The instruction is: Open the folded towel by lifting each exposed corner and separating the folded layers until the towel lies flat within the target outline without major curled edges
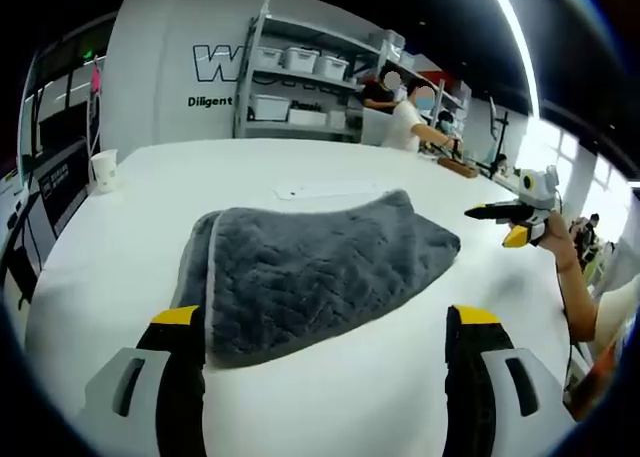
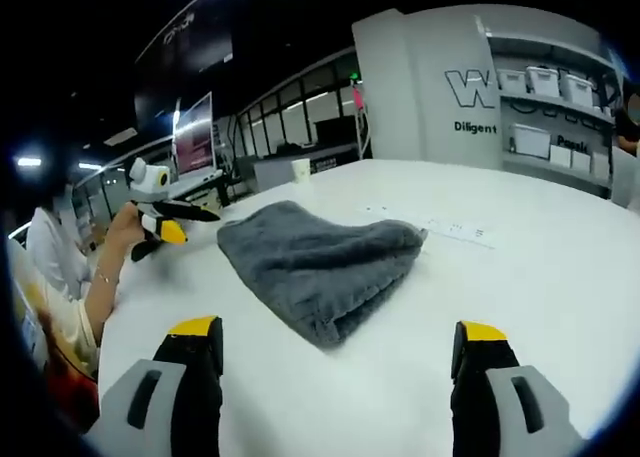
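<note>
Left gripper view: our left hand-held gripper (image 1: 325,337) stood released, the folded towel (image 1: 310,272) just ahead on the table (image 1: 130,237). Right gripper view: our right hand-held gripper (image 2: 335,352) gaped too, the towel (image 2: 320,262) ahead; pinching several layers together could drag it unopened.

White table (image 1: 120,237) carries a folded grey towel (image 1: 310,267), a cup (image 1: 103,169), perhaps a power strip (image 2: 450,227).

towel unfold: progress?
Done: nothing yet. The grey towel lies folded in layers on the white table. In hand: nothing gripped. The left hand-held gripper is open just short of the towel; the right hand-held gripper is open too. Left: lift the corners, separate the layers, flatten.
</note>
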